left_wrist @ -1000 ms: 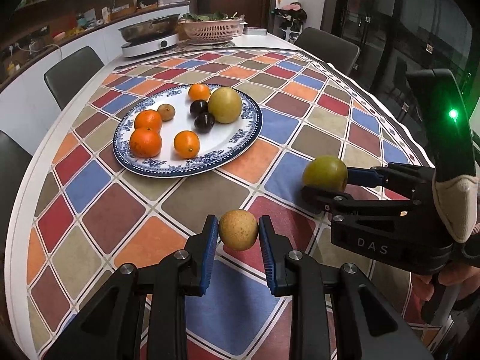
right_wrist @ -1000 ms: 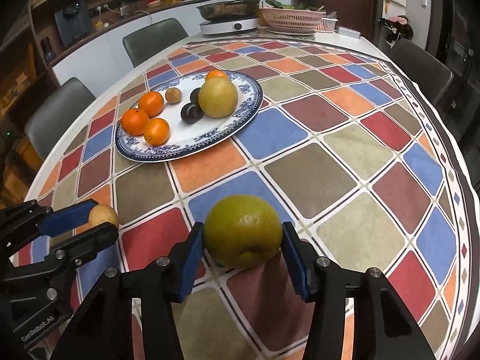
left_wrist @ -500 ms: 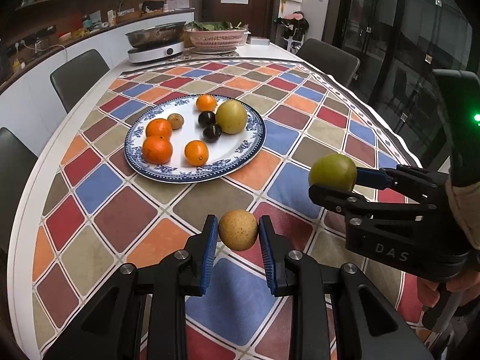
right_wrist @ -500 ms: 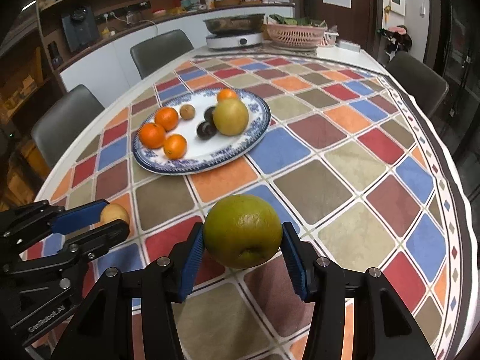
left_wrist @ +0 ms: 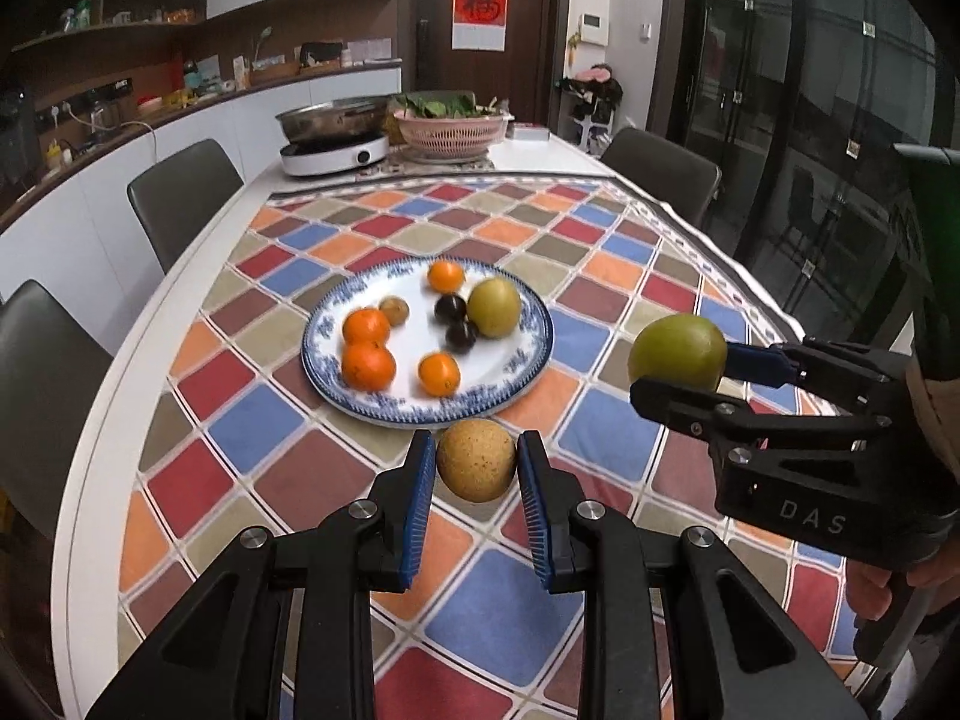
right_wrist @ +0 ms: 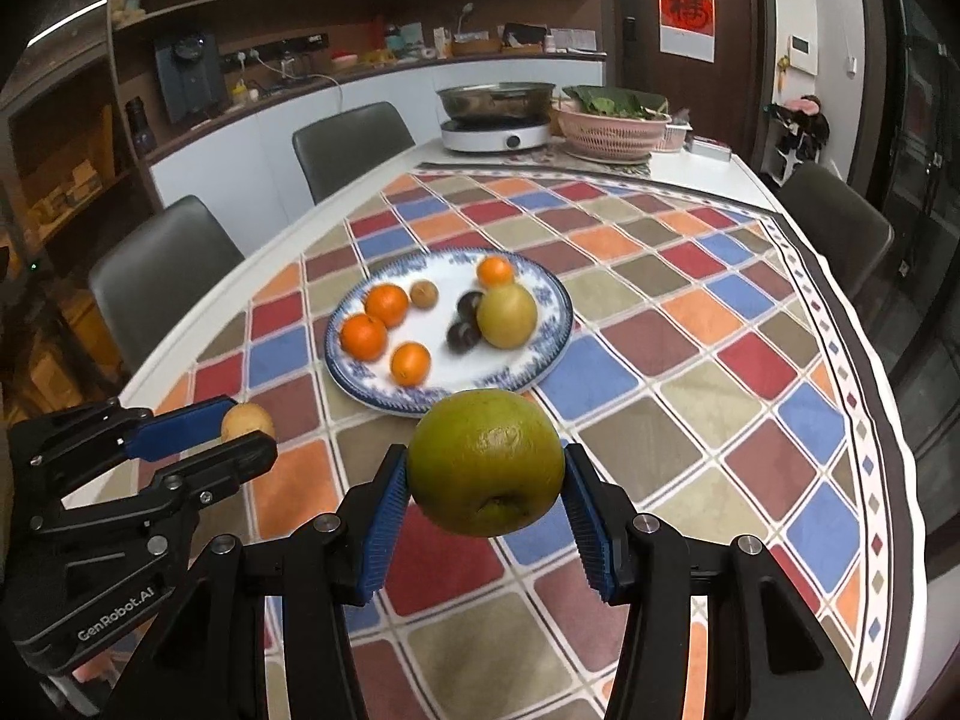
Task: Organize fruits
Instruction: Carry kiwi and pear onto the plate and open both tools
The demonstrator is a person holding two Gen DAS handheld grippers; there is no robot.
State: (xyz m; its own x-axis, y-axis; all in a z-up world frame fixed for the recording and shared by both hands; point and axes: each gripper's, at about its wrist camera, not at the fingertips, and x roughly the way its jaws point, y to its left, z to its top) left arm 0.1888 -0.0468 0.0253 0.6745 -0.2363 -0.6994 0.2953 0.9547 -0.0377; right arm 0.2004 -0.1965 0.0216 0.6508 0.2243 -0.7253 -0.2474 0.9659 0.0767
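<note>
Checkered tablecloth (left_wrist: 252,420) covering long dining table in kitchen. Both grippers carrying fruit toward blue-rimmed plate (left_wrist: 528,360) at mid-table (already holding oranges, dark plums, pear). Left gripper (left_wrist: 477,468) clamping brown russet pear (left_wrist: 476,468) between blue pads, hanging above cloth just near of plate rim. Right gripper (right_wrist: 486,480) squeezing green pear (right_wrist: 486,462), right of plate. Next move likely calling for advancing over bare plate centre, lowering, then releasing.
</note>
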